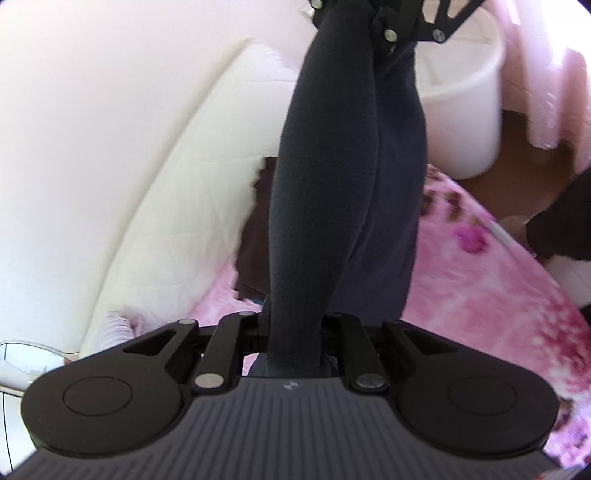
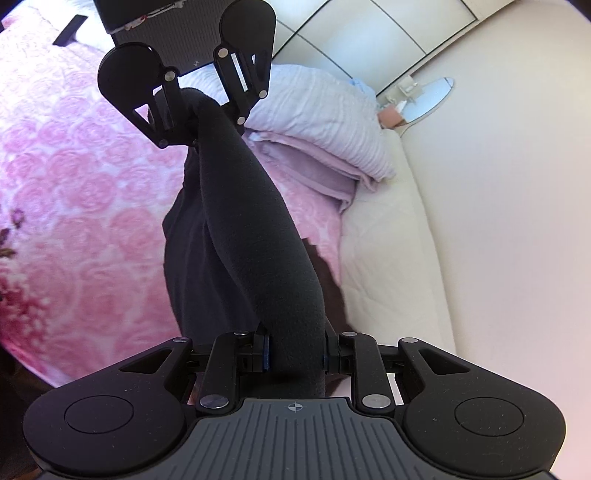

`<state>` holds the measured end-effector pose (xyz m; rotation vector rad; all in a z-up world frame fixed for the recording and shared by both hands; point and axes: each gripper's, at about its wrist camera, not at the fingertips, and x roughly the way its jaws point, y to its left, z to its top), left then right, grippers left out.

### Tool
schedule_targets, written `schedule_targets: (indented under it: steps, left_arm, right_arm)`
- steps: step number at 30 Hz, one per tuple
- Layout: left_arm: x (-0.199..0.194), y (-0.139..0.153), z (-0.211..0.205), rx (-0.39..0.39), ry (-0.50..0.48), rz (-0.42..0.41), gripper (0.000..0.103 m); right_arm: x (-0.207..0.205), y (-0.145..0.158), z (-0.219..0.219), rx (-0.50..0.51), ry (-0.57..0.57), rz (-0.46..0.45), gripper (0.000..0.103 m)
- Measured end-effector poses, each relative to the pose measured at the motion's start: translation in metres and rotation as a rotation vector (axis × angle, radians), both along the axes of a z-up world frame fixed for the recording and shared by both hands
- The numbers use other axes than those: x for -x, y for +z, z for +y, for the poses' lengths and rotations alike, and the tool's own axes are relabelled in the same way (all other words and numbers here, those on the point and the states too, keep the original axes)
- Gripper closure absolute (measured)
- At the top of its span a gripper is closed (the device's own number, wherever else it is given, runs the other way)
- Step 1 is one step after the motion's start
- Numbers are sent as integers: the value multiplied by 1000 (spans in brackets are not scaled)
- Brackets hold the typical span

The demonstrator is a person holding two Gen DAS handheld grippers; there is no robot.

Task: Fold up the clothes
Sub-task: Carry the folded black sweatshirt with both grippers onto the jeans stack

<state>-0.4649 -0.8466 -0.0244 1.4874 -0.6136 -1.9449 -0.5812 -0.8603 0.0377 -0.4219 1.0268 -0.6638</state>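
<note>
A black fleece garment [image 1: 332, 184] hangs stretched like a thick rope between my two grippers, above a bed with a pink flowered blanket [image 1: 480, 295]. In the left wrist view my left gripper [image 1: 295, 343] is shut on one bunched end at the bottom, and my right gripper [image 1: 384, 22] clamps the other end at the top. The right wrist view shows the same garment [image 2: 240, 221] running from my right gripper [image 2: 295, 354], shut on it, up to my left gripper [image 2: 195, 114]. A loose fold droops below the taut part onto the blanket [image 2: 74, 166].
A white plastic bin [image 1: 461, 110] stands on the brown floor [image 1: 524, 147] past the bed's corner. A striped pale pillow [image 2: 325, 122] lies on a folded pink cover [image 2: 314, 173] at the bed's head. The cream mattress side [image 2: 388, 258] meets a pale wall.
</note>
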Motion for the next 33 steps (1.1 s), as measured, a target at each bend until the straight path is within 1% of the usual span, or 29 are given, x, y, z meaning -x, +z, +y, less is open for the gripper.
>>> schedule_targets:
  steps: [3, 5, 7, 9, 11, 12, 14, 16, 18, 19, 20, 21, 22, 23, 24, 25, 26, 27, 29, 31, 32, 33]
  left_arm:
    - [15, 4, -50, 36, 40, -20, 91]
    - [25, 8, -89, 64, 83, -20, 91]
    - [35, 16, -128, 121, 127, -9, 91]
    - [42, 23, -162, 195, 175, 11, 91]
    - [47, 17, -183, 269, 213, 31, 91]
    - [50, 6, -191, 284, 224, 43, 91]
    - [54, -28, -200, 256, 227, 72, 90]
    - [59, -84, -205, 186, 239, 68, 87]
    - [66, -152, -205, 87, 235, -4, 85]
    - [68, -175, -200, 77, 224, -39, 84]
    - [71, -198, -195, 67, 214, -74, 80]
    - [73, -221, -190, 57, 203, -109, 80]
    - [75, -240, -185, 52, 195, -137, 80]
    - [73, -241, -182, 70, 200, -126, 80]
    - [70, -239, -179, 82, 194, -118, 77]
    - [66, -236, -177, 93, 187, -109, 77]
    - [63, -234, -175, 104, 180, -105, 75]
    - [59, -233, -173, 113, 167, -121, 73]
    - [51, -232, -171, 120, 143, -143, 72]
    - [46, -233, -174, 101, 145, -136, 74]
    - [46, -233, -176, 90, 153, -128, 79]
    - [45, -233, -178, 81, 161, -120, 85]
  right_arm:
    - [9, 4, -58, 26, 44, -2, 80]
    - [17, 6, -105, 58, 78, 4, 80]
    - [24, 11, -149, 101, 107, 5, 80]
    - [31, 17, -187, 174, 125, -8, 80]
    - [37, 15, -210, 255, 139, -24, 80]
    - [41, 8, -218, 275, 144, -32, 80]
    - [49, -23, -229, 277, 146, -38, 80]
    - [58, -77, -238, 214, 153, -13, 80]
    - [64, -141, -248, 83, 156, 43, 80]
    - [65, -170, -250, 22, 161, 79, 80]
    - [66, -195, -249, -32, 168, 118, 80]
    - [67, -211, -245, -40, 175, 131, 80]
    - [69, -221, -240, -17, 182, 128, 80]
    - [72, -226, -235, 5, 180, 119, 80]
    - [75, -227, -232, 26, 173, 109, 79]
    - [77, -227, -229, 44, 169, 115, 78]
    - [78, -228, -227, 61, 167, 131, 67]
    - [80, -229, -225, 80, 159, 154, 65]
    - [82, -229, -223, 81, 143, 172, 65]
    - [83, -227, -224, 58, 119, 173, 65]
    - [83, -225, -228, 29, 98, 166, 66]
    - [83, -222, -231, 8, 79, 163, 82]
